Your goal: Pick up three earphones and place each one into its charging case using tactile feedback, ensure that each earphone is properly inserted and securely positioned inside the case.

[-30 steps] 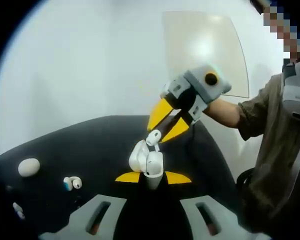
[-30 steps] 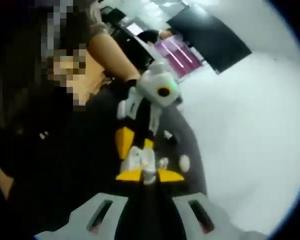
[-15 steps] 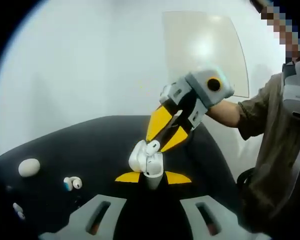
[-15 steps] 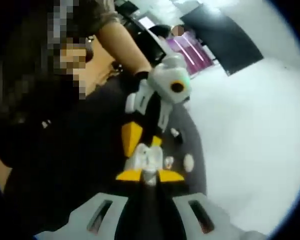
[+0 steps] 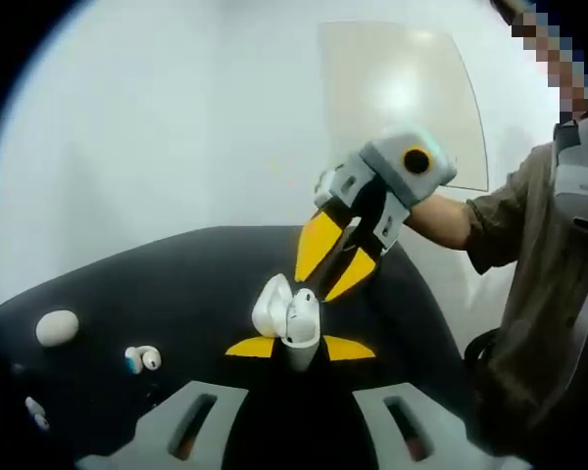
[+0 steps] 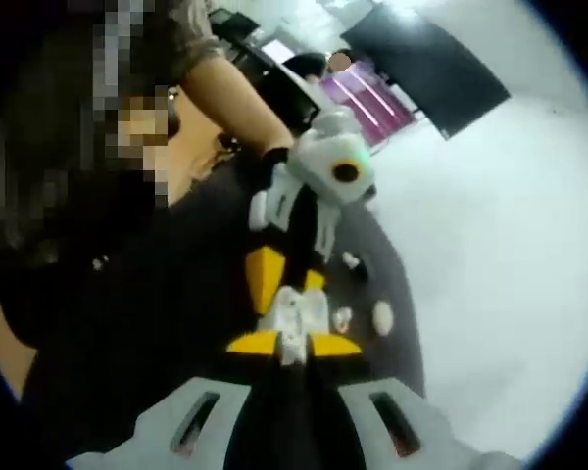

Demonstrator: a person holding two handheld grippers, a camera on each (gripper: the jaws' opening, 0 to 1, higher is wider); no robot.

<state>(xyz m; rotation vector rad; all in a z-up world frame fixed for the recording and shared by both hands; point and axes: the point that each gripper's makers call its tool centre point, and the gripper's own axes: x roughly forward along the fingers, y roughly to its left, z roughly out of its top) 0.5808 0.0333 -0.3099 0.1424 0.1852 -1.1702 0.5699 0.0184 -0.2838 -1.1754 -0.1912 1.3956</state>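
Black tabletop (image 5: 127,284): left hand-held gripper (image 5: 300,348) clamps the open charging case (image 5: 289,321); right hand-held gripper (image 5: 333,266) nearly closed above it.

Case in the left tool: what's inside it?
The open case has one white earphone sitting in its mouth, lid tipped back. The right tool is at it. How deep it sits, and any second bud, is hidden.

Left gripper view is looking close along its jaws at the open charging case (image 5: 287,321), facing a pale wall. Right gripper view is facing the opposite way, twd the person; both are sharing the case (image 6: 296,315) & dark table (image 5: 127,284).
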